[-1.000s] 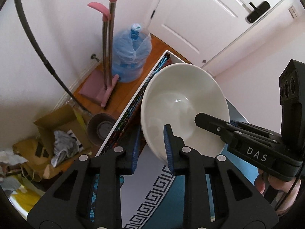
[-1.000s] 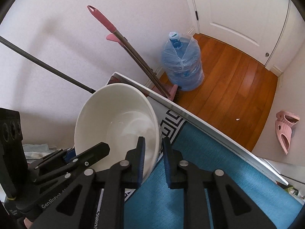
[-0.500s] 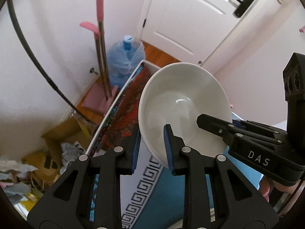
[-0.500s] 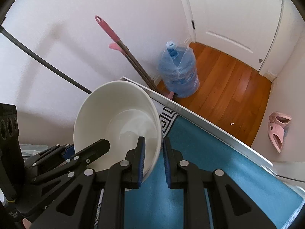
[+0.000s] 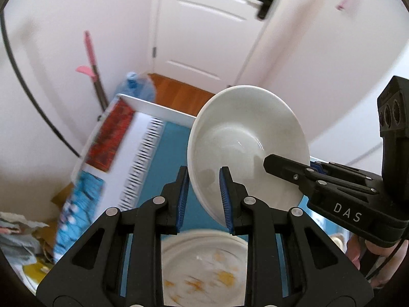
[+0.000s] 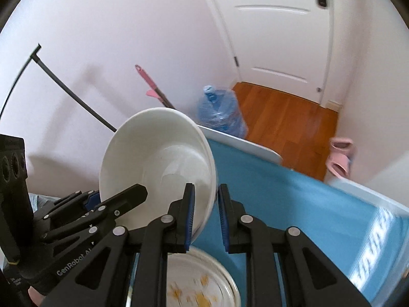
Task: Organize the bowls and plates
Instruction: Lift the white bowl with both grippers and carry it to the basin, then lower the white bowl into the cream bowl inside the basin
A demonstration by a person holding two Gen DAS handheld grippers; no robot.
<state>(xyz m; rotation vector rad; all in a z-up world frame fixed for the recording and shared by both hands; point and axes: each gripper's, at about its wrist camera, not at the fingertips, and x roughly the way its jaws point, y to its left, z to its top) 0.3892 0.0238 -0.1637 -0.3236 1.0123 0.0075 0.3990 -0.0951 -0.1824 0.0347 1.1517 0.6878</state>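
Note:
A white bowl hangs in the air above the table, tilted, held by both grippers. My left gripper is shut on its near left rim. My right gripper is shut on its right rim; it also shows in the left wrist view at the bowl's right side. The same bowl fills the left middle of the right wrist view. Below the grippers lies a white plate with yellow flecks, also in the right wrist view, blurred.
The table has a teal cloth with a white patterned border and a red strip. Beyond it are a blue water jug, a pink mop, a wood floor, a white door and pink slippers.
Both grippers with the bowl have pulled back over the table. The plate has come into view beneath them. The grip on the bowl is unchanged.

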